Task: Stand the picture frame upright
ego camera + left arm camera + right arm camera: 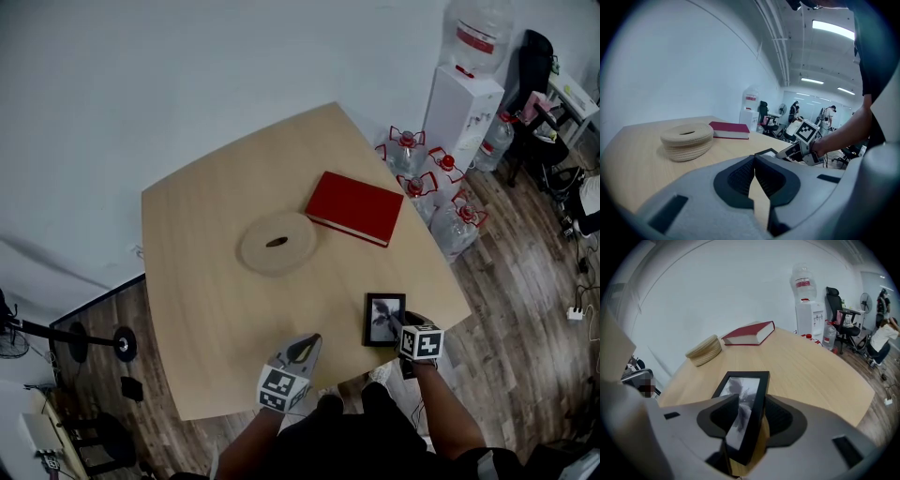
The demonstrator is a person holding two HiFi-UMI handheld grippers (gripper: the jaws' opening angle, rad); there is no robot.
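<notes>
1. The picture frame (740,394) is leaning, tilted, by the table's (216,244) near right edge. It is sitting between your right gripper's (403,330) fingers (719,416), which are standing wide apart, not pressing it.
2. You're seemingly letting go; next, be backing out without knocking it.
3. Your left gripper (305,349) is hovering closed and empty.

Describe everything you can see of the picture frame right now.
The picture frame is small and rectangular: a plain black border, wood or plastic by its look, around a dark grey-and-white print. It is near the right front edge of the table, well apart from the red book. It is tilted, face showing from above, not upright. Its lower part lies between the wide-apart jaws of the right tongs; whether the pads touch it I cannot tell.
</notes>
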